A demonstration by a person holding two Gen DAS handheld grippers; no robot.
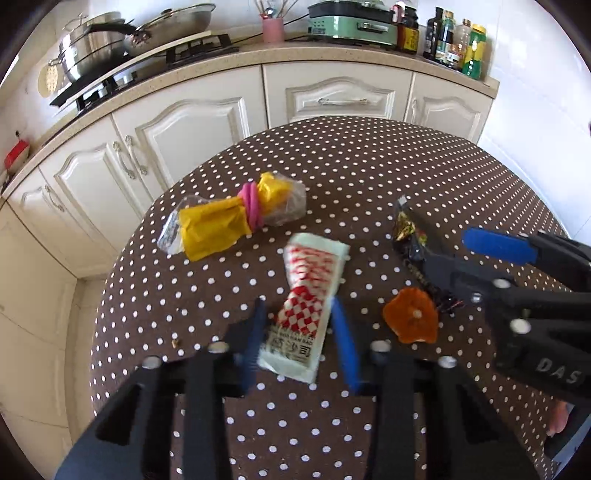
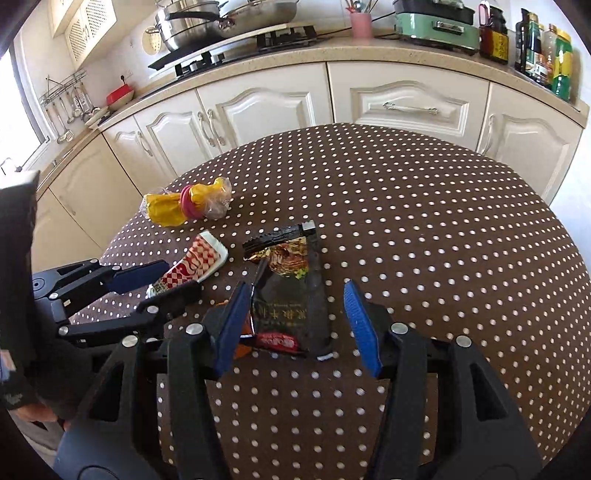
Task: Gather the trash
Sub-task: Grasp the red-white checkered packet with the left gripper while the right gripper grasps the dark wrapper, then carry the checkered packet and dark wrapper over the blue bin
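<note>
A red-and-white checked wrapper [image 1: 310, 288] lies flat on the brown polka-dot table [image 1: 369, 166]. My left gripper [image 1: 299, 336] straddles its near end, with the blue pads close to its edges and a sliver of cloth showing beside the left pad. A black snack packet [image 2: 291, 295] lies between the wide-apart fingers of my right gripper [image 2: 299, 325], which do not touch it. An orange peel [image 1: 412, 319] sits between the two grippers. A yellow bundle [image 1: 229, 221], tied with a pink band in clear plastic, rests farther back on the left.
The table's rounded edge [image 2: 122, 240] drops off to the left toward cream cabinets [image 2: 258, 110]. Behind them the counter carries a hob with pots [image 1: 96, 48], a green appliance [image 1: 351, 22] and bottles [image 1: 458, 40]. A small crumb [image 1: 175, 342] lies on the cloth.
</note>
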